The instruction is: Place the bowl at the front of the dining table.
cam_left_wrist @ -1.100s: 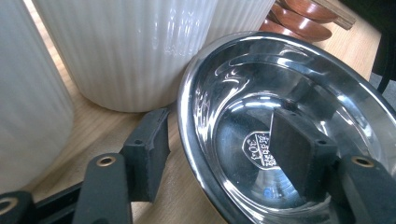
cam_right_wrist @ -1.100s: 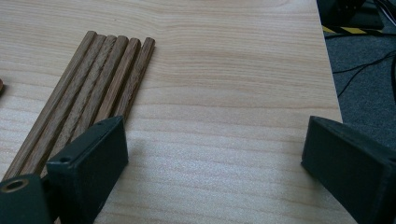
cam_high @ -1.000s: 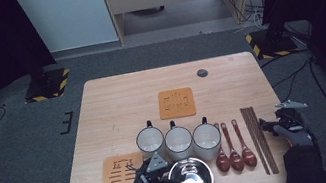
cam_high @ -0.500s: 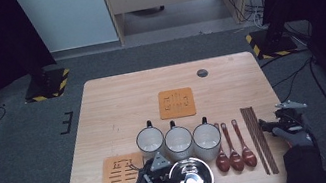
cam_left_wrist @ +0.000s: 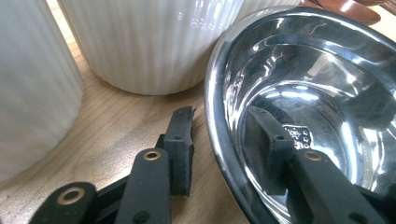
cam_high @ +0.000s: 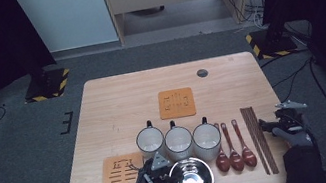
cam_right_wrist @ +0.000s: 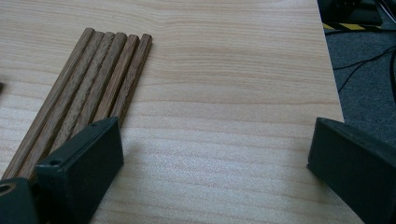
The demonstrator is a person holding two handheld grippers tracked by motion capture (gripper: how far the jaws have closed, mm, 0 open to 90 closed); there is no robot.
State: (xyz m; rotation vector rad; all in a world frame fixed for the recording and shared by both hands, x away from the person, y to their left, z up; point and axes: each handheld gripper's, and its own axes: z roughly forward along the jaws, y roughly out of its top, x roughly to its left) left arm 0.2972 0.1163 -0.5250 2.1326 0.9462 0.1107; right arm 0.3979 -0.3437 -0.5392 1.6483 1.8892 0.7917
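Observation:
A shiny steel bowl (cam_high: 192,180) (cam_left_wrist: 299,93) sits at the table's front edge, just in front of three white ribbed mugs (cam_high: 178,139) (cam_left_wrist: 154,42). My left gripper (cam_high: 166,177) (cam_left_wrist: 219,126) straddles the bowl's left rim, one jaw outside on the wood and the other inside the bowl. Its jaws have just been closing, with the rim between them and a small gap still showing at the outer pad. My right gripper (cam_high: 266,126) (cam_right_wrist: 215,144) is wide open and low over bare wood, just right of several wooden chopsticks (cam_high: 259,138) (cam_right_wrist: 93,93).
Three dark wooden spoons (cam_high: 233,147) lie between the mugs and the chopsticks. One orange trivet (cam_high: 120,175) lies at the front left beside my left hand, another (cam_high: 176,103) at mid-table. The table's right edge (cam_right_wrist: 334,84) is close to my right gripper.
The left gripper's jaws have drawn closer together around the bowl's rim. Both hands stay where they were, and nothing on the table has shifted.

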